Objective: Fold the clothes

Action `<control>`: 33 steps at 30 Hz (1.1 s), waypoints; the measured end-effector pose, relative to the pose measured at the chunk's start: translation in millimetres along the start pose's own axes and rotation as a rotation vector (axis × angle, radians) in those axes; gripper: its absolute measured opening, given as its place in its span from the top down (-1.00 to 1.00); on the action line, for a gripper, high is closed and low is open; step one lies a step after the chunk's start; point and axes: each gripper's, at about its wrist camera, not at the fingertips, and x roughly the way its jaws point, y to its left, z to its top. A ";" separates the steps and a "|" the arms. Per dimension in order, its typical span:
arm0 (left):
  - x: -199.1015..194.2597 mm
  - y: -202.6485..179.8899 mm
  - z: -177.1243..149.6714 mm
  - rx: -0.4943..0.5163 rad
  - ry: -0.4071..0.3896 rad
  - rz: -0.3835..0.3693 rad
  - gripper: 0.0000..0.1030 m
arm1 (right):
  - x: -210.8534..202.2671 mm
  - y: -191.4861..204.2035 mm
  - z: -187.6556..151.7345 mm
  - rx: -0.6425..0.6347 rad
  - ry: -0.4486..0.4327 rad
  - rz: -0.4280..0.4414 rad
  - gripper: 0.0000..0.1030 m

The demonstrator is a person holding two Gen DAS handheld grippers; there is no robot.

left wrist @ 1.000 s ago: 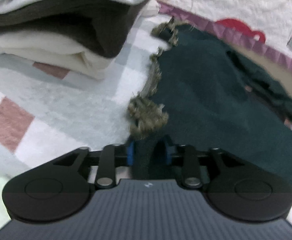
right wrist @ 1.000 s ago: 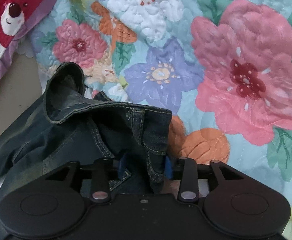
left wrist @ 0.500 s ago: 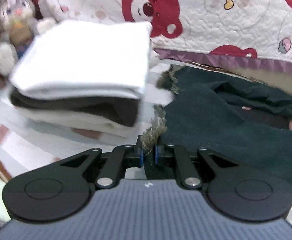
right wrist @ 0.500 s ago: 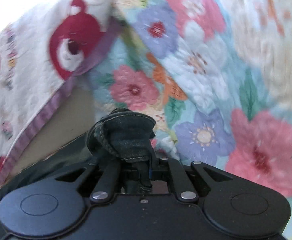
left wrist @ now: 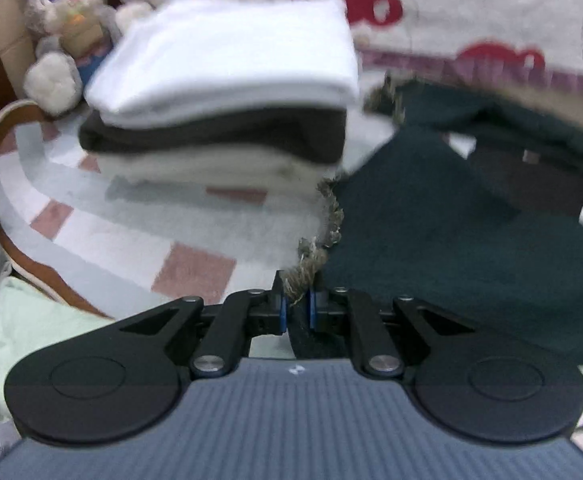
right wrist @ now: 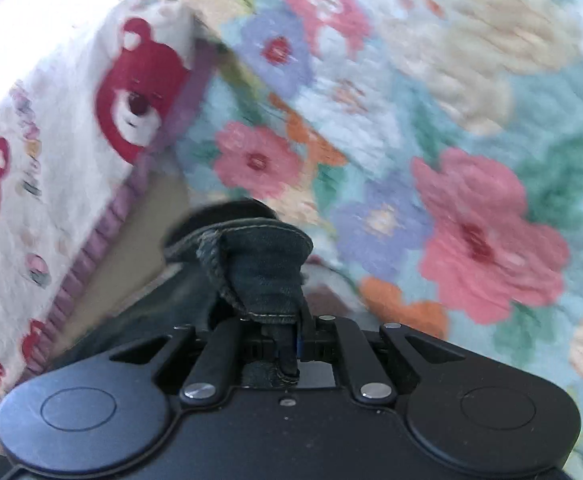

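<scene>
Left hand-held gripper (left wrist: pixel 295 312) pinching jeans (left wrist: pixel 431 232), folded stack (left wrist: pixel 227 92) beyond

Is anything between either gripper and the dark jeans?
Nothing visible. The left gripper is shut on the jeans' frayed hem, and the right gripper is shut on a stitched denim edge.

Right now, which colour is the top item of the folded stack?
White, clearest in the left wrist view.
</scene>
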 end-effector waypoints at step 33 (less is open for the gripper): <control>11.8 -320.0 120.4 0.151 -0.080 -0.574 -0.02 | 136.5 123.7 74.4 -0.092 0.164 0.084 0.10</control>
